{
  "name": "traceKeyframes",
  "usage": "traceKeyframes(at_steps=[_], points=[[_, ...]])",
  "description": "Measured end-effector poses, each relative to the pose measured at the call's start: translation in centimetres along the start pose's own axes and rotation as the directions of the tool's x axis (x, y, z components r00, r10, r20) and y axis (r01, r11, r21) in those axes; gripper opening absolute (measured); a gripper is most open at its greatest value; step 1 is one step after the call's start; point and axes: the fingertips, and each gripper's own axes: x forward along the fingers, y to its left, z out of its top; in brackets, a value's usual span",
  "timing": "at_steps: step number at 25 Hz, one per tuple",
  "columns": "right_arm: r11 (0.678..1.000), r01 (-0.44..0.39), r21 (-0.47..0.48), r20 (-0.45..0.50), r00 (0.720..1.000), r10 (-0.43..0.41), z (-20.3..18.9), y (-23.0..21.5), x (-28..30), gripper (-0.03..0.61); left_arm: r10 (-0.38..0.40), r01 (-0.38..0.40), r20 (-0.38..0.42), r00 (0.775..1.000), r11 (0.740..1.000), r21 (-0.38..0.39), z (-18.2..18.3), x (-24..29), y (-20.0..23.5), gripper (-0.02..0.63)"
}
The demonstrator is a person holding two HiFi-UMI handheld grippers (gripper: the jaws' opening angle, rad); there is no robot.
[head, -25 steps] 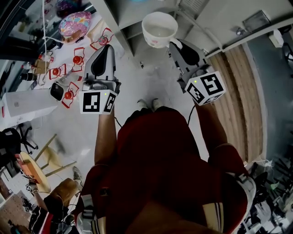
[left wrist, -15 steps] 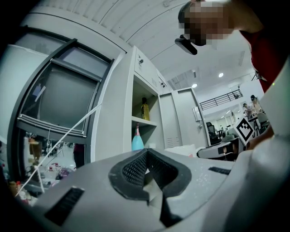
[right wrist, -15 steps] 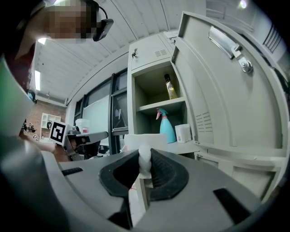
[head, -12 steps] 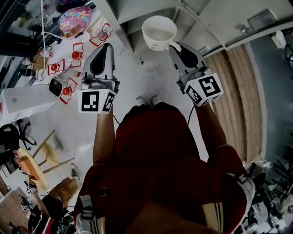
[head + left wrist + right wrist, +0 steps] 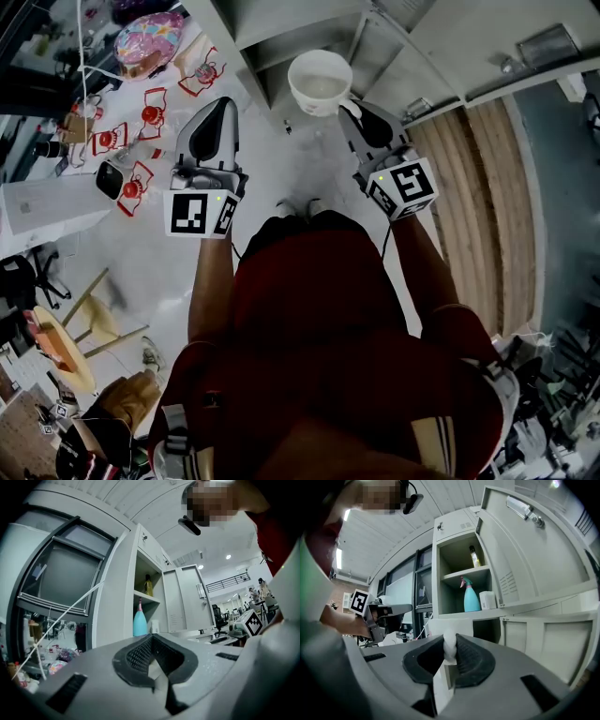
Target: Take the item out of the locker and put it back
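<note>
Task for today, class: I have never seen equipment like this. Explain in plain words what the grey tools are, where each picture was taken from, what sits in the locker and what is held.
There is no robot here: a person holds a two-jaw gripper in each hand. One picture comes from a camera on the person's head, looking down. The other two come from cameras riding on the grippers. The right gripper is clamped on the handle of a white cup. The left gripper is shut and empty. Ahead stands an open locker. A teal spray bottle and a white container stand on its lower shelf, and a bottle stands above.
</note>
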Motion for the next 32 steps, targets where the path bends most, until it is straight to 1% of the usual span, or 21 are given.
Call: traceKeyframes(at_steps=[12,19,25,32], points=[[1.0,0.01,0.022,-0.016,1.0,-0.01,-4.3,-1.1,2.0,0.044,0.012,-0.012,0.009,1.0,0.999,-0.032,-3.5,0.5,0.5,0.006],[1.0,0.011,0.013,-0.042,0.999,-0.01,-7.2,-1.6,2.8,0.044,0.027,-0.028,-0.006,1.0,0.999,-0.036,-6.3,0.8,1.2,0.006],[0.999,0.014,0.03,-0.053,0.998,-0.013,-9.8,-1.8,3.7,0.043,0.029,-0.031,-0.028,0.999,0.998,-0.049,-9.3,0.9,1.5,0.006],[1.0,0.011,0.021,-0.077,0.997,-0.009,-13.1,-2.5,5.1,0.043,0.04,-0.042,-0.033,0.999,0.997,-0.065,-11.9,0.8,2.0,0.006]])
